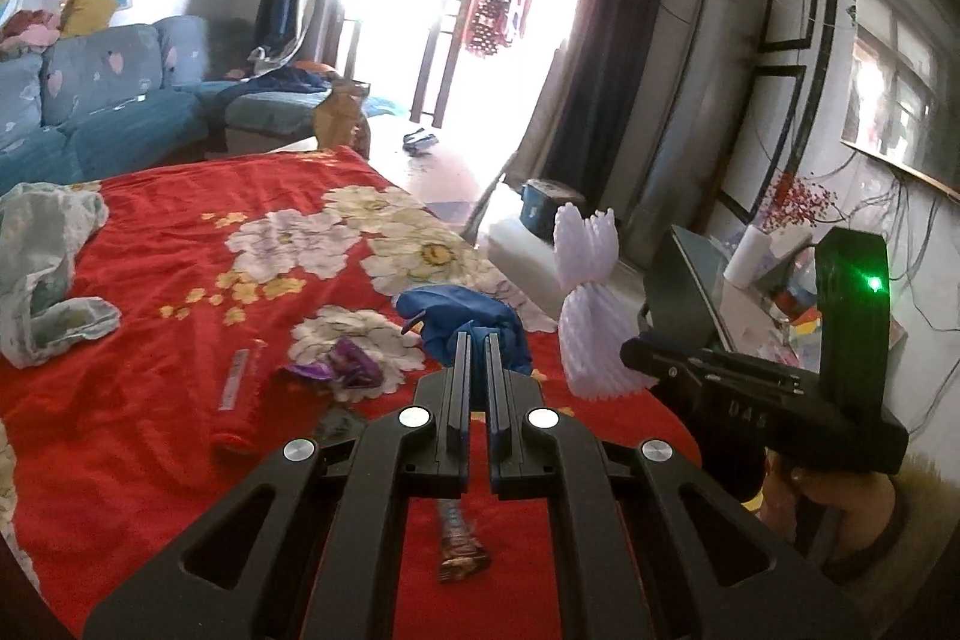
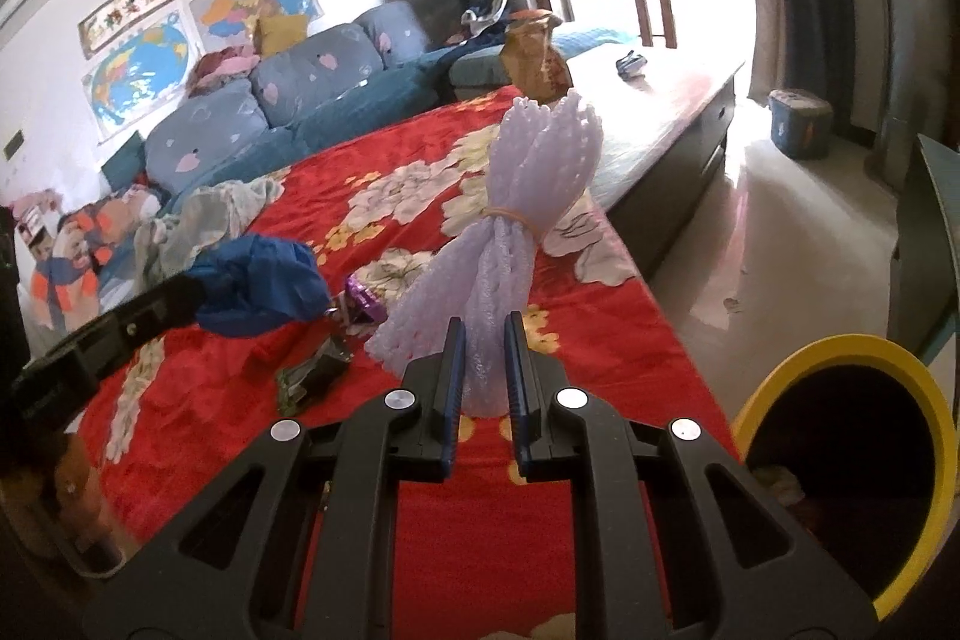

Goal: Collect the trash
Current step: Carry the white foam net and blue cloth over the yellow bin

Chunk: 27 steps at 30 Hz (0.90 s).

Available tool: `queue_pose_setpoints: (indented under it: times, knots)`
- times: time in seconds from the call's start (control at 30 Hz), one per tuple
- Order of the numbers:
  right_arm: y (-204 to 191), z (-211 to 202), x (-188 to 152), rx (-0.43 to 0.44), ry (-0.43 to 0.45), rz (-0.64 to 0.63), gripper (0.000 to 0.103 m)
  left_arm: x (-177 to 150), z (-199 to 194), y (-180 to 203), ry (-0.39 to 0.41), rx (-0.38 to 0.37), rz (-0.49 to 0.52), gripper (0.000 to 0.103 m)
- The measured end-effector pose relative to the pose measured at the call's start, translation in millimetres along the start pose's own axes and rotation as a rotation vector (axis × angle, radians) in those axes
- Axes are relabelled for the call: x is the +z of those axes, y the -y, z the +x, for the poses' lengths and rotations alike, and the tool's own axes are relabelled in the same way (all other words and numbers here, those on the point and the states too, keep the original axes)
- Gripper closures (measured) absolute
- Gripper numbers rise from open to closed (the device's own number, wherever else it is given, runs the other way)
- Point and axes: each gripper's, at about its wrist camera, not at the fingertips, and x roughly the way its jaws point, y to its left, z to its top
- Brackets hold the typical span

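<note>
- On the red floral blanket (image 1: 180,244) we see the trash spread out: a blue plastic bag (image 1: 465,319), a purple wrapper (image 1: 345,367), a brown snack wrapper (image 1: 459,550) and a clear tube-like strip (image 1: 237,379).
- Our right gripper (image 2: 483,340) carries a bundle of white foam netting (image 2: 516,232), tied at its waist with a rubber band; its jaws stand a little apart, pressed against the bundle's lower end, which is lifted above the blanket.
- The yellow-rimmed bin (image 2: 780,388) sits just beside the blanket's edge, low at the right of the right wrist view, with some scraps already inside.
- Our left gripper (image 1: 477,346) points at the blue plastic bag; its jaws are nearly together. Whether they pinch a fold of the bag we cannot tell, since the tips overlap it.
- Step in hand, as we judge it: carrying the foam netting to the bin.
- The next move calls for swinging the right gripper over the bin's mouth and parting the jaws only once the bundle hangs inside the rim, as the flared top could catch on it.
</note>
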Motion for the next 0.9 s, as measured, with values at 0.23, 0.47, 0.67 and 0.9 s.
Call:
queue_pose_setpoints:
  times: [0.23, 0.47, 0.67, 0.9]
  knots:
    - [27, -17, 1, -0.039, 0.025, 0.044, 0.094, 0, 10, 19, -0.012, -0.034, 0.033, 0.099]
    - [51, -32, -1, -0.078, 0.05, 0.094, 0.094, -1, 19, 37, -0.025, -0.068, 0.065, 0.099]
    - [67, -40, 0, -0.1, 0.069, 0.124, 0.094, -3, 25, 51, -0.035, -0.092, 0.091, 0.099]
    - [80, -48, -2, -0.121, 0.081, 0.154, 0.094, -4, 30, 65, -0.044, -0.114, 0.113, 0.099]
